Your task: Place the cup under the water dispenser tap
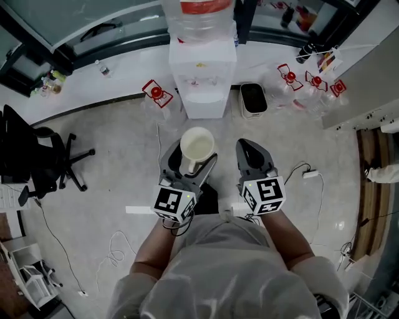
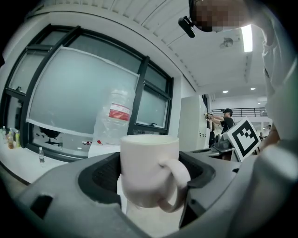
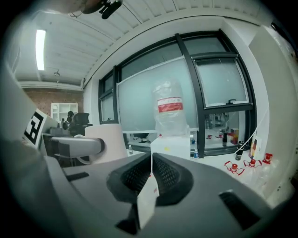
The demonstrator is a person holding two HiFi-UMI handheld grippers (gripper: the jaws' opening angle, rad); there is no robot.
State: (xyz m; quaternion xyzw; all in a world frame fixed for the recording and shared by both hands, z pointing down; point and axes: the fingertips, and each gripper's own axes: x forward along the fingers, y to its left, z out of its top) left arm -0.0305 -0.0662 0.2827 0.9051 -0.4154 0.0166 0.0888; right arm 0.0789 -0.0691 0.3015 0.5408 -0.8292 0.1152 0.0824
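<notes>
The left gripper is clamped on the white cup, upright, with its handle toward the person. The right gripper has its jaws together on nothing. The water dispenser stands at twelve o'clock, well apart. I'd carry the cup level, straight ahead. The bottle's red label is unreadable.

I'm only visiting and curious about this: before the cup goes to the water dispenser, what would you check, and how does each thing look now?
1. Hold of the left gripper on the cup: ok, its jaws press the cup from both sides.
2. Is the cup upright: ok, mouth up, and it looks empty.
3. Clearance of the right gripper: ok, shut, empty, beside the cup.
4. Line to the water dispenser: ok, straight ahead.
5. The floor up to it: ok, looks bare.
6. Room for the cup at the dispenser: cannot tell, that part is too small to see.
</notes>
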